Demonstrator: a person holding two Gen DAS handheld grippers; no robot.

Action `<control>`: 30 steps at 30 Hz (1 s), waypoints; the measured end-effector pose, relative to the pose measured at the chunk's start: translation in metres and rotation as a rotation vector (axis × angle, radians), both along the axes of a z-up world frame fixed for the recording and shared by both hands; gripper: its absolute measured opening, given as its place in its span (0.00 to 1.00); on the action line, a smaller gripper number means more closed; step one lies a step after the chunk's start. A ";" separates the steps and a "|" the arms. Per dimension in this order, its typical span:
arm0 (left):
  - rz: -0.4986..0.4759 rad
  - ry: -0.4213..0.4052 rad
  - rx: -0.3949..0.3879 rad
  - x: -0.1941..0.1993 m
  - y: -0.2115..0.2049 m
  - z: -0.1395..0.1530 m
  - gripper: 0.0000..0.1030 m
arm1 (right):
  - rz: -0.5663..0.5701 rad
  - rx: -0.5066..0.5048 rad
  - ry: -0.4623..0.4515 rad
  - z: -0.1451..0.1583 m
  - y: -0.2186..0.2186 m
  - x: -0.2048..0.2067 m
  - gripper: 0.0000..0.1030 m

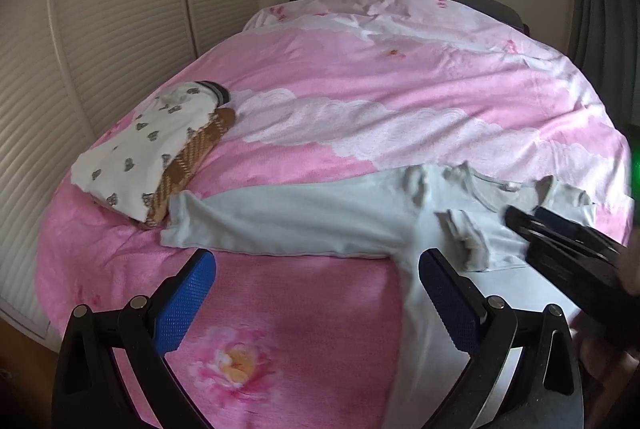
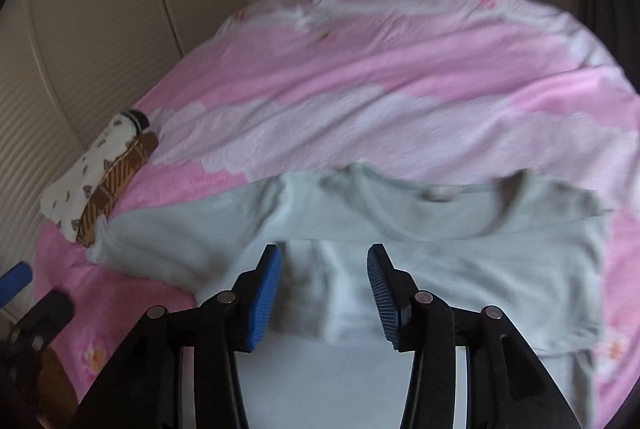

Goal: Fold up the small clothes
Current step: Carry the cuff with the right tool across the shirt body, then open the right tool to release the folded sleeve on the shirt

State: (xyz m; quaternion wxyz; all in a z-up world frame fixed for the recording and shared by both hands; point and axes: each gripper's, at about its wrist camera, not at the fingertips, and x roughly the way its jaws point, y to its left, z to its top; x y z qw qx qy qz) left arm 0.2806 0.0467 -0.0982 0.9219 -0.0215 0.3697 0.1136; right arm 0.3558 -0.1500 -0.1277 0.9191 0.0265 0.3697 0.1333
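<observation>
A pale grey-blue long-sleeved top lies on the pink bed cover, one sleeve stretched left toward the folded pile. It also shows in the right wrist view, neckline at the far side, one sleeve folded over the body. My left gripper is open and empty, just above the cover at the near edge of the stretched sleeve. My right gripper is open over the top's body with cloth between the fingers, not clamped; it shows in the left wrist view as dark fingers at the right.
A folded pile of a white printed garment and a brown checked one sits at the bed's left edge. The pink floral cover spreads behind. Cream louvred wardrobe doors stand close on the left.
</observation>
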 end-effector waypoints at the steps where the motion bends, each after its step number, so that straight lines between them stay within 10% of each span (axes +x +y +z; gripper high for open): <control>1: -0.008 0.000 -0.001 0.001 -0.006 0.000 1.00 | -0.021 -0.013 -0.014 0.003 -0.012 -0.009 0.45; 11: -0.128 0.034 0.009 0.017 -0.088 -0.017 1.00 | -0.223 -0.175 0.044 -0.021 -0.141 -0.051 0.45; 30: -0.149 0.074 0.053 0.023 -0.123 -0.035 1.00 | -0.424 -0.103 0.144 -0.054 -0.205 -0.047 0.45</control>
